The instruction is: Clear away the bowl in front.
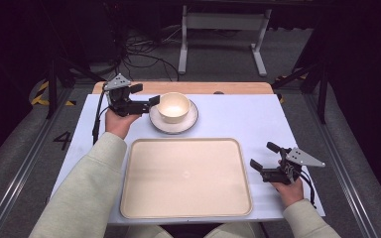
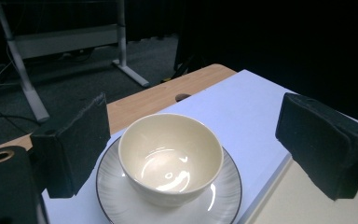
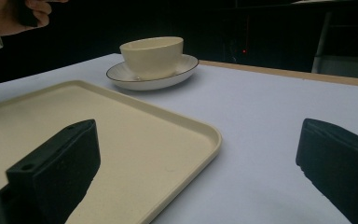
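Observation:
A cream bowl (image 1: 173,105) stands on a white plate (image 1: 191,120) with a dark rim, at the far middle of the table. Just left of the plate my left gripper (image 1: 145,94) is open and points at the bowl. In the left gripper view the bowl (image 2: 168,154) and plate (image 2: 223,191) lie ahead of the wide-apart jaws, untouched. My right gripper (image 1: 261,154) rests open near the table's right front, beside the cream tray (image 1: 186,178), with nothing between its jaws. The right gripper view looks over the tray (image 3: 121,126) to the bowl (image 3: 151,56).
A pale blue mat (image 1: 248,119) covers the table, with a wooden strip (image 1: 238,88) along the far edge. The large tray holds nothing. A white metal stand (image 1: 223,29) and cables lie on the floor beyond the table.

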`<control>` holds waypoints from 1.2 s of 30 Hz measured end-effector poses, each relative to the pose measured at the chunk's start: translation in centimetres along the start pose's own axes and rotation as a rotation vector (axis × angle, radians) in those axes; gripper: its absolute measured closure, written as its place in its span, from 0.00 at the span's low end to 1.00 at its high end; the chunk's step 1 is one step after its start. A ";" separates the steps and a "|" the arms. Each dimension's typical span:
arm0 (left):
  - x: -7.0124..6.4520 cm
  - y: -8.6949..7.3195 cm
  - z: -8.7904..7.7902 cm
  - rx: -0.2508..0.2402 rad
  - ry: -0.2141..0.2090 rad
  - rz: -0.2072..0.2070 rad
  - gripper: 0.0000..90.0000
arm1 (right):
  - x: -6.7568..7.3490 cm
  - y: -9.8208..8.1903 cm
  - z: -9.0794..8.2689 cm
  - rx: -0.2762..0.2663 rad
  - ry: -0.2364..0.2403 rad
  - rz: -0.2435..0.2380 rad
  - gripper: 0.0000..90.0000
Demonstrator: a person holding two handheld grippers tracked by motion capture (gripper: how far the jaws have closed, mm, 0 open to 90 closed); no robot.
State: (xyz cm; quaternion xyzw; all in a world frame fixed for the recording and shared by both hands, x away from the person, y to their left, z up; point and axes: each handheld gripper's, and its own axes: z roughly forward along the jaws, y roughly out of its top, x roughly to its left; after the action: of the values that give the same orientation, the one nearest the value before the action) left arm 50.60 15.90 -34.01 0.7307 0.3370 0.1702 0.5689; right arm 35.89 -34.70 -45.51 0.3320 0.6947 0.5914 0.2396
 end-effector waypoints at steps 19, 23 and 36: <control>1.8 0.8 3.2 0.169 0.116 -0.082 0.19 | 0.0 0.0 0.0 0.000 0.000 -0.004 0.00; 2.1 0.6 4.2 0.213 0.139 -0.116 0.23 | 0.0 0.0 0.0 -0.001 -0.001 -0.005 0.00; 2.7 -0.4 7.8 0.368 0.182 -0.180 0.32 | 0.1 -0.1 -0.1 -0.013 -0.009 -0.010 0.00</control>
State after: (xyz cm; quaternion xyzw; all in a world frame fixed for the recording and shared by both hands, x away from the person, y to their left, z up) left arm 57.33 12.26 -37.04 0.7709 0.4760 0.1195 0.4060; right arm 35.69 -34.69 -45.56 0.3298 0.6913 0.5932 0.2477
